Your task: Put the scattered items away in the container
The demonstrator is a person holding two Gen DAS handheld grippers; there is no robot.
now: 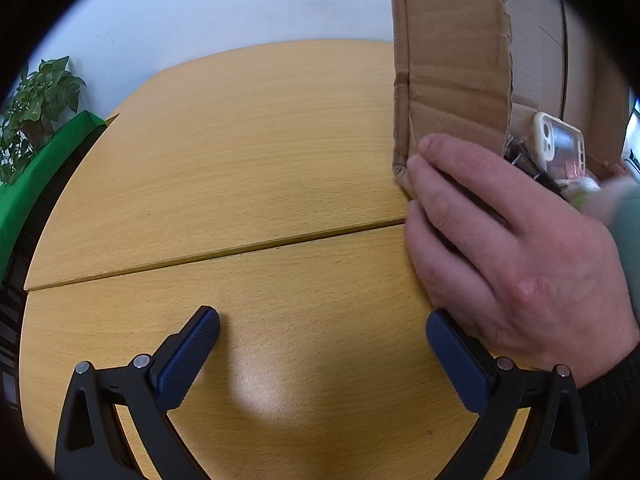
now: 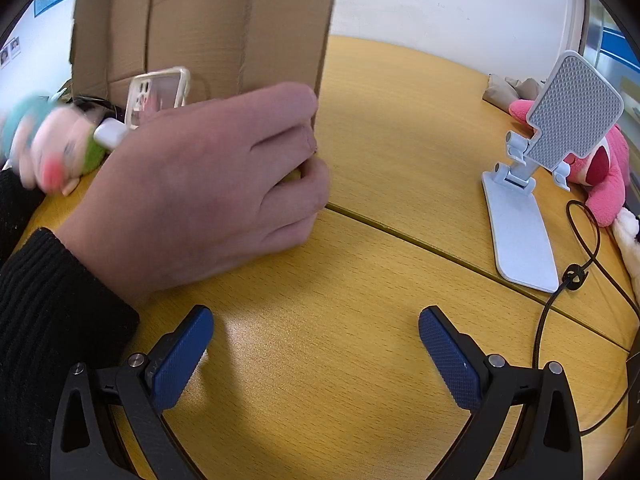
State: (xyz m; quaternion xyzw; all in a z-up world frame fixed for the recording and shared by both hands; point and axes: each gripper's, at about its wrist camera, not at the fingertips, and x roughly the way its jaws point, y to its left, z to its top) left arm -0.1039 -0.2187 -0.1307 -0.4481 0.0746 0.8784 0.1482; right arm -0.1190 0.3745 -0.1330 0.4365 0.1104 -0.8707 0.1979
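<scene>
The cardboard box [image 2: 208, 28] stands on the wooden tabletop [image 2: 320, 280] with one side open toward the cameras, and it already holds several things: a pale phone case [image 2: 158, 94] leaning against its back wall, a tangle of dark cable beside it, and what looks like a small plush toy [image 2: 60, 152] at its mouth, too blurred to name surely. A bare hand [image 2: 208, 184] in a black sleeve rests against the box's corner edge, seeming to steady or square it; the same hand [image 1: 508, 248] shows in the left view, pressed to the box flap [image 1: 452, 64]. Both tools lie idle: the left hand-held gripper [image 1: 322, 354] has its jaws spread wide over bare wood with nothing between them, and the right hand-held gripper [image 2: 316, 354] is likewise wide apart and empty. Off to the right, well apart from the box, are the items not yet put away: a white folding phone stand [image 2: 524, 216], a pink plush toy [image 2: 600, 168] behind it, and a black cable [image 2: 576, 272] looping past the stand's base. By my reading the task is partway done, and this is a pause to set the container right. The next move most likely calls for the right hand-held gripper to reach toward the stand or the plush, close on it, and carry it across to the box's open side.
</scene>
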